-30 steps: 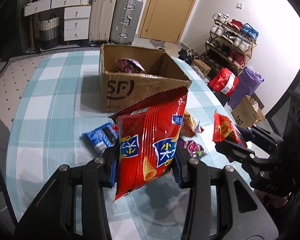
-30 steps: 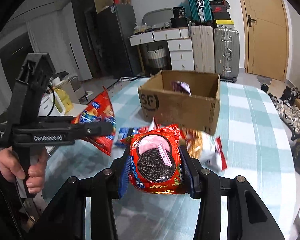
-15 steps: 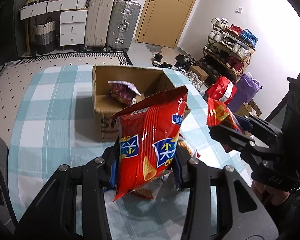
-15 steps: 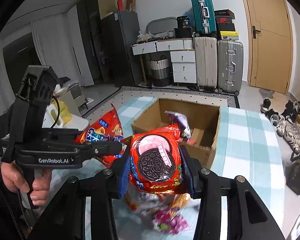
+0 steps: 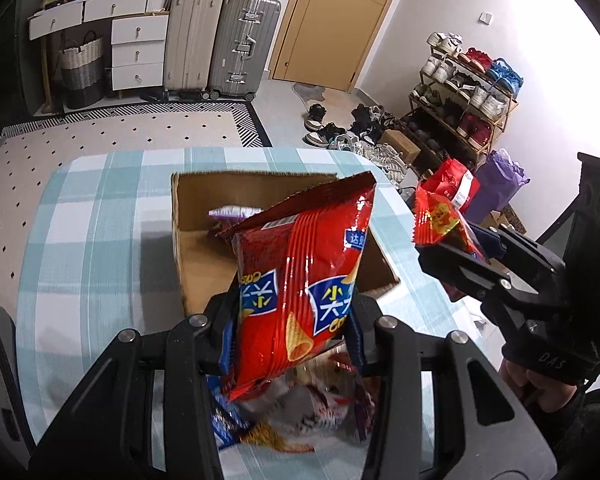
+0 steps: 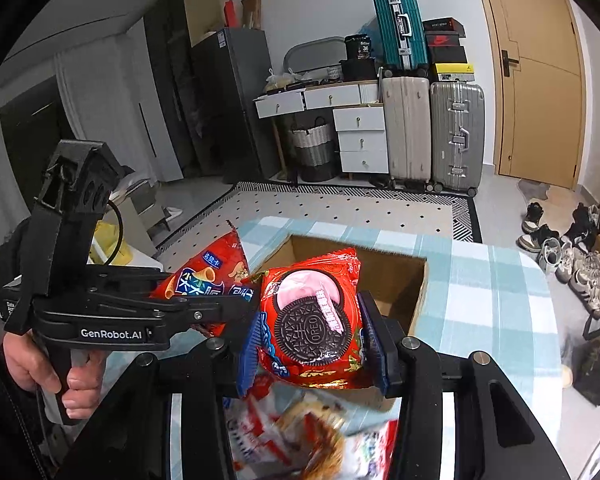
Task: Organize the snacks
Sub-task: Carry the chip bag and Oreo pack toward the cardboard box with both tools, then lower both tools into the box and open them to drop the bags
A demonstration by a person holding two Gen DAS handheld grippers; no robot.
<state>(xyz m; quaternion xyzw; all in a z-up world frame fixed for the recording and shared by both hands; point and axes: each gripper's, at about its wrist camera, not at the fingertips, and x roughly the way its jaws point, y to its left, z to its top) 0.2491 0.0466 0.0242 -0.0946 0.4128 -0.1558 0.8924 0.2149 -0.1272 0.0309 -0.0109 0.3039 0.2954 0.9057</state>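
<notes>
1. While both hands are carrying their loads higher and nearer than a second ago, the cardboard box (image 5: 278,240), earlier seen from the side with its printed front showing, is now lying open below both cameras.
2. The left gripper (image 5: 292,326) is staying clamped on the red corn-cone chip bag (image 5: 304,280), which is standing upright between its blue pads, over the box's near edge.
3. The right gripper (image 6: 310,342) is staying clamped on the red Oreo pack (image 6: 312,320), hanging over the box's near left corner in its own view.
4. In the left wrist view, the right gripper is showing at 3 o'clock with the Oreo pack poking from its tip.
5. A purple snack packet (image 5: 232,216) is lying inside the box at its far left.
6. The loose snack pile (image 5: 300,412), earlier ahead of the grippers, is now blurring past beneath them at 6 o'clock.
7. The blue-and-white checked tablecloth (image 5: 88,240) is covering the table under everything.
8. Around the room, suitcases (image 5: 220,44) are standing at 12 o'clock, a shoe rack (image 5: 468,88) at 2 o'clock, beside a tan door (image 5: 340,16).
</notes>
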